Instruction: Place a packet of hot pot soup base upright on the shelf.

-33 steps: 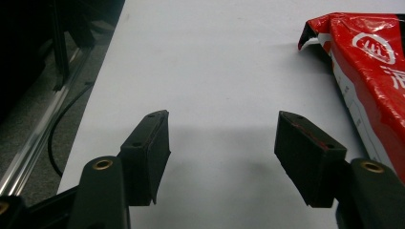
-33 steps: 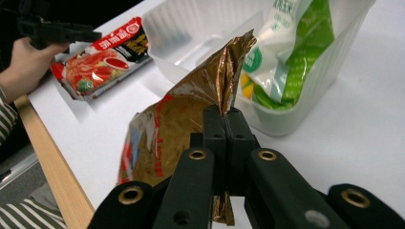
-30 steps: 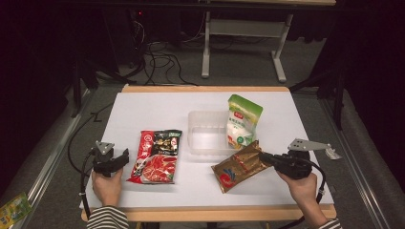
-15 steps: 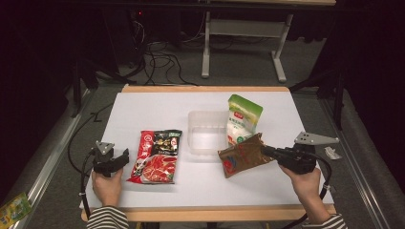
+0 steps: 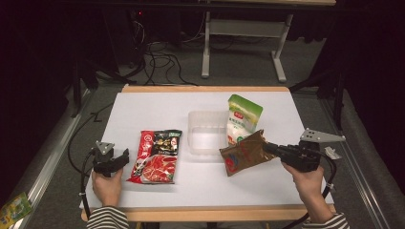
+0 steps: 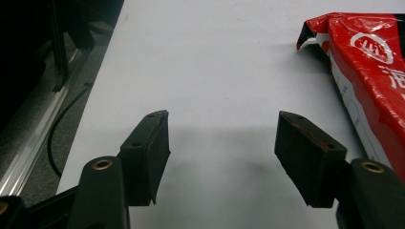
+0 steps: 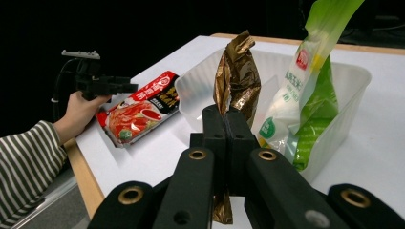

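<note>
Right gripper (image 5: 267, 147) jaws clenched on edge of crinkly brown foil pouch (image 5: 243, 155), held off the white bench (image 5: 157, 102) just right of clear plastic tray (image 5: 203, 143). Pouch looks light, soft, floppy; edge hold seems fine, likely to swing. Green-white standing pouch (image 5: 242, 119) leans at tray's right rim, probably in the way. Red flat hotpot packet (image 5: 156, 156) lies left of tray. Left gripper (image 6: 222, 143) jaws released, empty, low over bench.

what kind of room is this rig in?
Probably a lab or recording studio, not a kitchen: a white table ringed by dark surroundings, loose cables on grey carpet behind it, and a bare desk frame beyond.
</note>
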Available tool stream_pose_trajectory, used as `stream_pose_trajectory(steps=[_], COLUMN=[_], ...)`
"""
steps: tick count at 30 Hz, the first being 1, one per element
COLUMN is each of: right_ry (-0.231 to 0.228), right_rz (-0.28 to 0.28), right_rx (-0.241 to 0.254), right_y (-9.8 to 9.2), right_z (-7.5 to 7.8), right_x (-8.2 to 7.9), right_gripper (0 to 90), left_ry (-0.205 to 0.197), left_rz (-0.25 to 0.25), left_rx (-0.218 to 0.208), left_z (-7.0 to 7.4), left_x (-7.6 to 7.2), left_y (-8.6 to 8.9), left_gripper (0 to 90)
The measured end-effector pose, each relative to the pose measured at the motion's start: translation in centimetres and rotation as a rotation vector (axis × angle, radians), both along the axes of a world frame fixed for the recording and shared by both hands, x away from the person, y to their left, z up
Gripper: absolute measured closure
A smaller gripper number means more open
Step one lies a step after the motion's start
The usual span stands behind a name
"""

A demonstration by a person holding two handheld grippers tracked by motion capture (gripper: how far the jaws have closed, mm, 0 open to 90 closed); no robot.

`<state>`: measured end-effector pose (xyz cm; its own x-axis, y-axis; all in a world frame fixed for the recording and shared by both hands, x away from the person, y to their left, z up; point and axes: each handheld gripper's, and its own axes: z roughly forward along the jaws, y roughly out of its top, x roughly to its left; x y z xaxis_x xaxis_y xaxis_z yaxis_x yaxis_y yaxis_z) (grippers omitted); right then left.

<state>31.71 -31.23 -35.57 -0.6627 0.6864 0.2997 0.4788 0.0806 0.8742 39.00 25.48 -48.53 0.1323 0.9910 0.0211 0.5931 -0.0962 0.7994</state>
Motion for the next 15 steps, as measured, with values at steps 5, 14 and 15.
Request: stream_pose_trajectory(steps=[5,14,15], right_ry=[-0.011,-0.022,-0.024], right_rz=[0.000,0.021,0.024], right_rx=[-0.007,-0.009,-0.010], right_y=[0.0,0.5,0.5], right_z=[0.5,1.3,1.4], right_x=[0.0,0.7,0.8], right_gripper=[90.0,90.0,90.0], left_ry=[0.000,0.004,0.005], left_rz=[-0.001,-0.005,-0.005], left_rx=[0.000,-0.005,-0.005], left_z=[0.0,0.0,0.0], left_x=[0.0,0.0,0.0], left_y=[0.0,0.1,0.1], left_gripper=[37.0,37.3,37.2])
